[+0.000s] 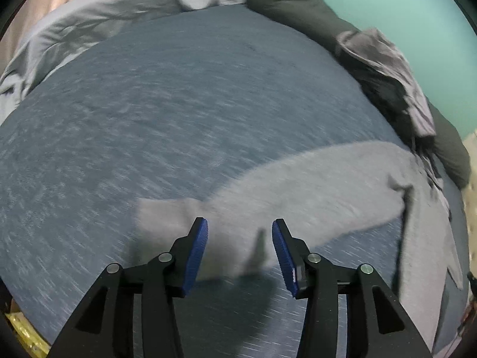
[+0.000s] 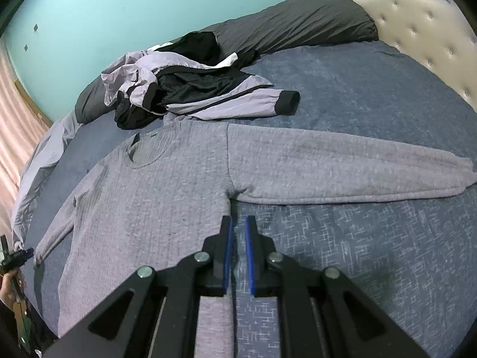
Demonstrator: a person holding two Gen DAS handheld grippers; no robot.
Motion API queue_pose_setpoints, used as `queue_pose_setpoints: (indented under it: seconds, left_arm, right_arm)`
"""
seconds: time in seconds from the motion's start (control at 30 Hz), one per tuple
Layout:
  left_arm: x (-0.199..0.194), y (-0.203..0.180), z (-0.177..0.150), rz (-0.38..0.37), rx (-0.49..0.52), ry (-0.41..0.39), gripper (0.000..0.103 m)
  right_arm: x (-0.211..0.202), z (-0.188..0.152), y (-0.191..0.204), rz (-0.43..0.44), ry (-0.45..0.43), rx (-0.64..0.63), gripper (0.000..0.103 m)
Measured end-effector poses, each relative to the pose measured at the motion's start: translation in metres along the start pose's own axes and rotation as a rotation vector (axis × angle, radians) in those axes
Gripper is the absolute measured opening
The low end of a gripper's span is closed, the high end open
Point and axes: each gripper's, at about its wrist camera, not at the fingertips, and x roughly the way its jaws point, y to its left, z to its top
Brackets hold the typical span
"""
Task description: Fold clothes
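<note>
The sweater [image 2: 167, 185] lies flat on the bed [image 2: 357, 95], sleeves spread. Left hand-held gripper [image 1: 240, 232] gapes over a cuff; right hand-held gripper [image 2: 237, 226] hovers nearly closed, empty, beside the armpit. Pinch seams squarely.

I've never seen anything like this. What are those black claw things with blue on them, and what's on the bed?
A person holds one grabbing tool in each hand, each with a camera looking along its two fingers. One picture comes from the left gripper, the other from the right gripper. On the blue bed a grey sweater lies flat, sleeves out. Behind it sits a crumpled jacket and a dark pillow. The left fingers are open over a sleeve. The right fingers are nearly together by the sweater's edge. Neither holds anything yet.
</note>
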Motion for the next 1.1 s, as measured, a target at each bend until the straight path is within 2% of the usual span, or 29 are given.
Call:
queue_pose_setpoints:
  seconds: [0.13,0.3,0.4,0.5,0.53,0.6,0.63,0.7,0.8,0.97,1.03,1.1]
  left_arm:
    - [0.005,0.017,0.003,0.057,0.005,-0.001,0.056]
    - [0.014,0.034,0.002,0.135,0.026,0.003,0.056]
    - [0.019,0.045,0.0,0.104,-0.013,0.0,0.056]
    - [0.019,0.044,0.001,0.095,0.0,-0.011,0.056]
    - [0.019,0.044,0.001,0.092,0.005,-0.015,0.05]
    - [0.019,0.043,0.001,0.086,0.015,-0.022,0.026]
    - [0.019,0.043,0.001,0.083,0.019,-0.026,0.007]
    - [0.015,0.039,0.003,0.086,0.046,-0.041,0.007]
    - [-0.007,0.03,0.013,0.122,0.108,-0.108,0.007]
    - [-0.055,0.04,0.047,0.145,0.096,-0.22,0.007]
    - [-0.067,0.044,0.061,0.191,0.106,-0.262,0.006]
    - [-0.069,0.053,0.072,0.181,0.079,-0.254,0.007]
  right_arm:
    - [0.003,0.001,0.011,-0.004,0.008,-0.018,0.008]
    - [0.009,-0.001,0.028,0.002,0.026,-0.05,0.008]
    - [0.013,-0.001,0.039,0.006,0.036,-0.072,0.008]
    - [0.015,-0.001,0.046,0.004,0.041,-0.087,0.008]
    - [0.015,-0.001,0.048,0.003,0.041,-0.092,0.008]
    - [0.014,0.0,0.051,0.002,0.038,-0.104,0.008]
    - [0.014,0.0,0.052,0.002,0.038,-0.107,0.008]
    - [0.014,0.0,0.053,0.001,0.038,-0.114,0.008]
    - [0.012,0.0,0.052,-0.005,0.039,-0.115,0.008]
    - [0.012,-0.002,0.049,-0.015,0.044,-0.111,0.008]
    - [0.013,-0.003,0.047,-0.014,0.045,-0.104,0.008]
    - [0.014,-0.004,0.047,-0.012,0.046,-0.096,0.008]
